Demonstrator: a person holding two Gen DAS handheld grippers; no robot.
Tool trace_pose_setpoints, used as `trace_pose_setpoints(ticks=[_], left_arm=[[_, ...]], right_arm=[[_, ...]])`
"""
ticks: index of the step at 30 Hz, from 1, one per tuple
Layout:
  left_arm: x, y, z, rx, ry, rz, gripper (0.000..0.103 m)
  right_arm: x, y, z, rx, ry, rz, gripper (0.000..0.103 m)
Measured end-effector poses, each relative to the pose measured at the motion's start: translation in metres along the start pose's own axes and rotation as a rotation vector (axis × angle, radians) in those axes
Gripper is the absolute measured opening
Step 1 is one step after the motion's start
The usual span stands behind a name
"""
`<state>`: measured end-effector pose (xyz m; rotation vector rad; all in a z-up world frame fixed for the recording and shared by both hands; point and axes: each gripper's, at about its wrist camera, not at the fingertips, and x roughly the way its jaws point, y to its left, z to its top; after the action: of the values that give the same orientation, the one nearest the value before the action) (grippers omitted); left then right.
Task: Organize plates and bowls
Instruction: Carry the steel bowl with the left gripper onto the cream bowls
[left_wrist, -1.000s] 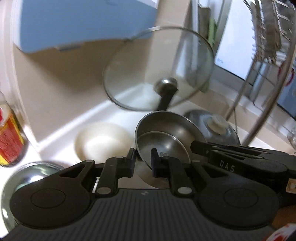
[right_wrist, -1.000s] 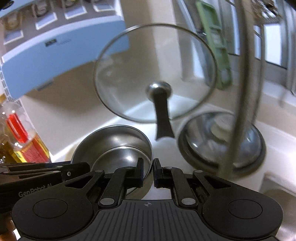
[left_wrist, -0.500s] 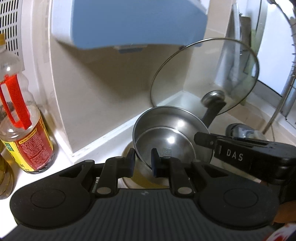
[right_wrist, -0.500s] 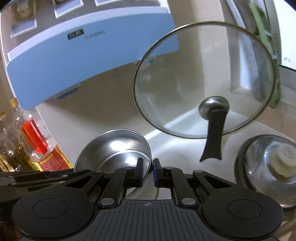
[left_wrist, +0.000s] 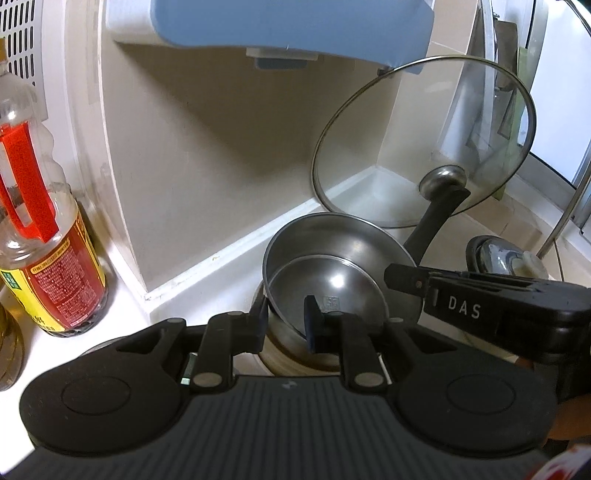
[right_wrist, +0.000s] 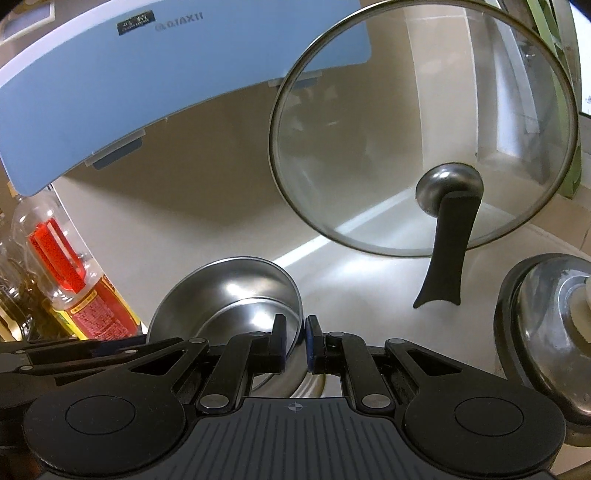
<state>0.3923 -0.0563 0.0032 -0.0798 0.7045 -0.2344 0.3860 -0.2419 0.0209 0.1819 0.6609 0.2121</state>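
Note:
Two nested steel bowls, the outer steel bowl (left_wrist: 343, 240) and a smaller inner bowl (left_wrist: 332, 288), sit tilted over a pale dish (left_wrist: 284, 358) on the white counter. My left gripper (left_wrist: 286, 319) has the near rim between its pads, and its jaws are starting to open. My right gripper (right_wrist: 295, 339) is shut on the rim of the steel bowl (right_wrist: 229, 288) on the other side. It reaches in from the right in the left wrist view as the right gripper (left_wrist: 402, 277). The bottom of the stack is hidden behind my fingers.
A glass lid (left_wrist: 424, 140) with a black handle (right_wrist: 448, 254) leans in the corner behind the bowls. An oil bottle (left_wrist: 44, 236) stands at the left and a steel lid (right_wrist: 546, 325) lies at the right. A blue hood (right_wrist: 147, 74) hangs overhead.
Both grippers moved left along the counter with the steel bowls. The glass lid and steel lid slid right in view, and the oil bottle came in at the left.

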Motion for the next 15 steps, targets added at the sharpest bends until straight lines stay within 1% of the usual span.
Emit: trace_pose_setpoints(ticks=[8,11,13,15], left_arm=[[0.0058,0.0022,-0.0044,-0.011,0.031,-0.012,0.022],[0.0068,0.0022,-0.0058,-0.01,0.033,-0.013,0.022],[0.0076,0.0024,-0.0067,-0.011,0.038,-0.012,0.022],[0.0082,0.0026,-0.0074,-0.011,0.04,-0.006,0.022]], right_arm=[[0.0046,0.0004,-0.0013,0.005,0.034,-0.006,0.011],[0.0053,-0.0005,-0.0018,0.005,0.043,0.001,0.016],[0.0041,0.0005,-0.0021,0.002,0.038,0.001,0.023],[0.0023,0.0026,-0.0028,-0.004,0.031,0.008,0.027]])
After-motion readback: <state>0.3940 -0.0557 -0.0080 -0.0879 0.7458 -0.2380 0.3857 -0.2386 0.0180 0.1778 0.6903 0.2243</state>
